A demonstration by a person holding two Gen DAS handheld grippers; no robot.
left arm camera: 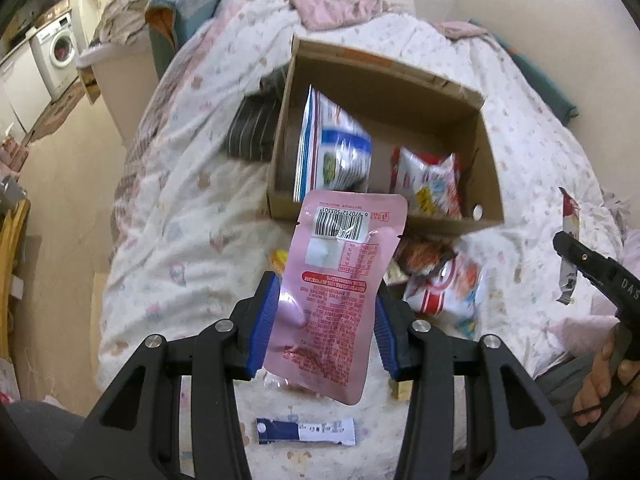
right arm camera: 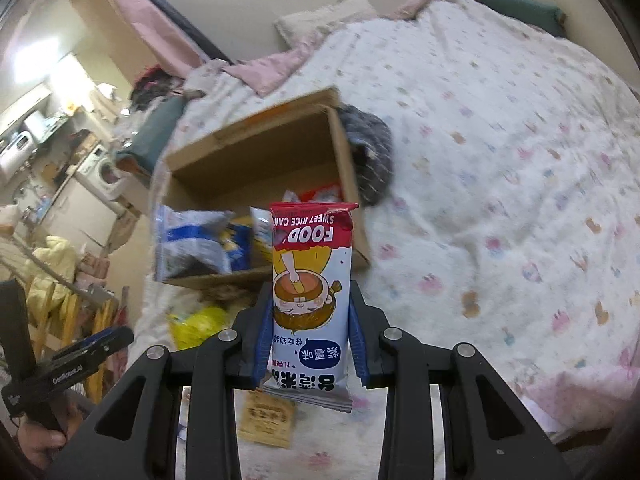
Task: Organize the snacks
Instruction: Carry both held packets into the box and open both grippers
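My left gripper is shut on a pink snack pouch, held above the bed in front of an open cardboard box. The box holds a blue-and-white bag and a red-and-white packet. My right gripper is shut on a white-and-red sweet rice cake packet, held upright before the same box. The right gripper also shows at the right edge of the left wrist view, and the left gripper at the lower left of the right wrist view.
Loose snacks lie on the floral quilt near the box: a red-and-white bag, a blue-and-white stick packet, a yellow packet, a tan sachet. A dark striped cloth lies beside the box. A washing machine stands far left.
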